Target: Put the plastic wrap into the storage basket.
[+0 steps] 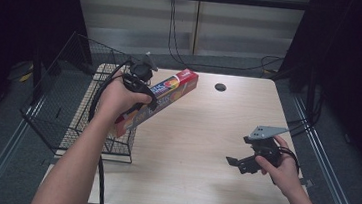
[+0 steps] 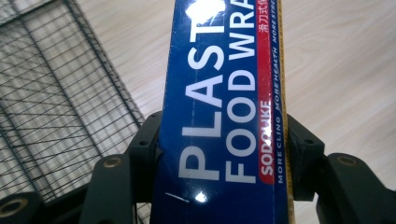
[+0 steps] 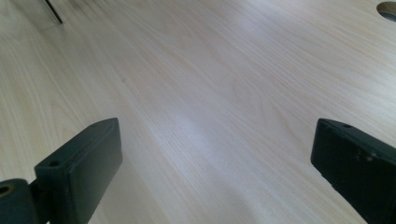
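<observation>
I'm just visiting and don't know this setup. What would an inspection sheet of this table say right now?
Surface: pale wooden table, with a round hole near the far edge.
Job's things: plastic food wrap box, lifted and tilted above the table; wire basket at the table's left edge.
Clutter: nothing seen.
Grippers: left gripper has its jaws shut on the box; right gripper is low over bare wood, jaws wide apart, nothing between them.
Cables: a black cable trails from the left gripper; more cables run down the back wall.
Surroundings: grey floor, dark curtains at both sides.
</observation>
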